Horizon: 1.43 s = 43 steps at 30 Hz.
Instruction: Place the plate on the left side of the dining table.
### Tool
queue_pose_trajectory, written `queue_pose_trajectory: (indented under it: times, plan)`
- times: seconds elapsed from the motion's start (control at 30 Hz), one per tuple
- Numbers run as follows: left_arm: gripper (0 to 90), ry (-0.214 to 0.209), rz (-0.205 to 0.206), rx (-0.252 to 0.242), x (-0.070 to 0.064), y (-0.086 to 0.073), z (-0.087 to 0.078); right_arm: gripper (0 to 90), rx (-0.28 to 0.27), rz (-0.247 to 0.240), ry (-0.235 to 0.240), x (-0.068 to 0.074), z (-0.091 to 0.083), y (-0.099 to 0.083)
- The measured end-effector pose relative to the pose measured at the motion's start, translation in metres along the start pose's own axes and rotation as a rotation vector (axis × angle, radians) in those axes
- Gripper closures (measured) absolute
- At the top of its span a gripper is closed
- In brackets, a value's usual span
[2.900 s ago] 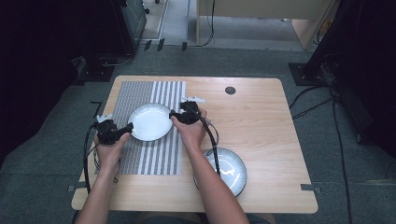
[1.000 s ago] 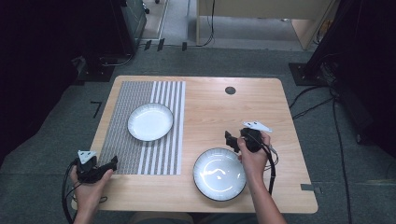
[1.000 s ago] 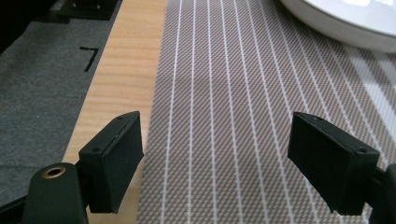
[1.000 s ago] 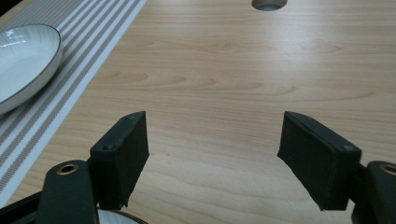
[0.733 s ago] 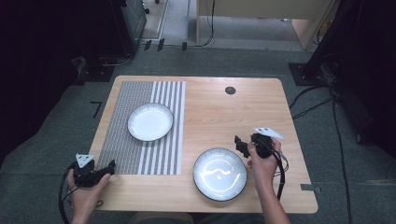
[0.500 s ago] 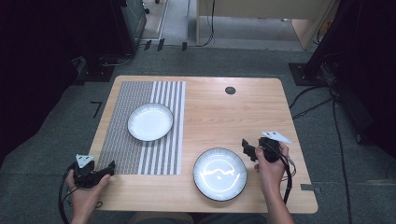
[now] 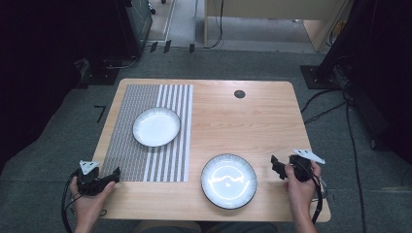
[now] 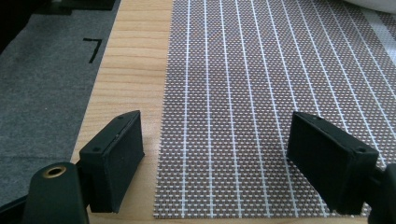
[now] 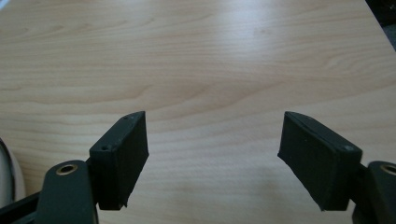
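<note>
High view: you are holding both grippers low at the near edge of the wooden table (image 7: 252, 116), one at each corner, with nothing in either. Your left gripper (image 7: 115, 173) is hovering at the near left corner of the striped placemat (image 7: 145, 160), its jaws spread wide and gripping nothing; the left gripper view is showing those jaws (image 8: 233, 163) straddling the mat's near edge, one over bare wood, the other over the weave. Your right gripper (image 7: 276, 166) is sitting over open tabletop near the right edge, jaws likewise standing wide apart and empty, pointing left toward the dark-rimmed plate (image 7: 229, 181). That plate is lying flat on the bare wood near the front edge, just beside the right gripper but not touching it, and well apart from the mat. In the right gripper view its jaws (image 9: 233, 163) are framing plain wood, with a sliver of the plate's rim (image 9: 7, 172) showing at the far left. A second, white plate (image 7: 156, 126) is resting on the placemat toward the table's middle, straddling the fine weave and the broader stripes, well apart from both grippers. A small dark round grommet (image 7: 239, 93) is sitting in the tabletop near the far edge.
</note>
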<state>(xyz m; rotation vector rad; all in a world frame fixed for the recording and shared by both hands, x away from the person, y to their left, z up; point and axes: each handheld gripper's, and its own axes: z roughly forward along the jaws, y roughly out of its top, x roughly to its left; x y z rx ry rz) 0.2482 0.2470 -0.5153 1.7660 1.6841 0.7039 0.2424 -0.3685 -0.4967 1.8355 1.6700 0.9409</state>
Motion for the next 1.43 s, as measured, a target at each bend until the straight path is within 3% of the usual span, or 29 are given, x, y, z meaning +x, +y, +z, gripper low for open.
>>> queue_pose_trajectory:
  times: [0.43,0.67,0.97,1.1,1.43]
  plan:
    - [18.6,0.01,0.005,-0.002,-0.002,0.0,0.001,23.7,0.007,0.029,-0.055,-0.035,-0.016,-0.017]
    - [19.3,0.01,0.006,-0.004,-0.002,0.0,0.001,23.8,0.03,0.038,-0.083,-0.053,-0.016,-0.029]
    - [20.6,0.011,0.005,-0.006,-0.002,-0.001,0.0,22.0,0.007,-0.071,-0.162,-0.043,-0.012,-0.038]
    - [20.6,0.011,0.005,-0.006,-0.002,-0.001,0.0,21.1,0.015,-0.068,-0.132,-0.045,-0.013,-0.038]
    - [20.5,0.012,0.008,-0.005,-0.002,-0.001,0.0,19.4,0.019,-0.073,-0.127,-0.045,-0.013,-0.039]
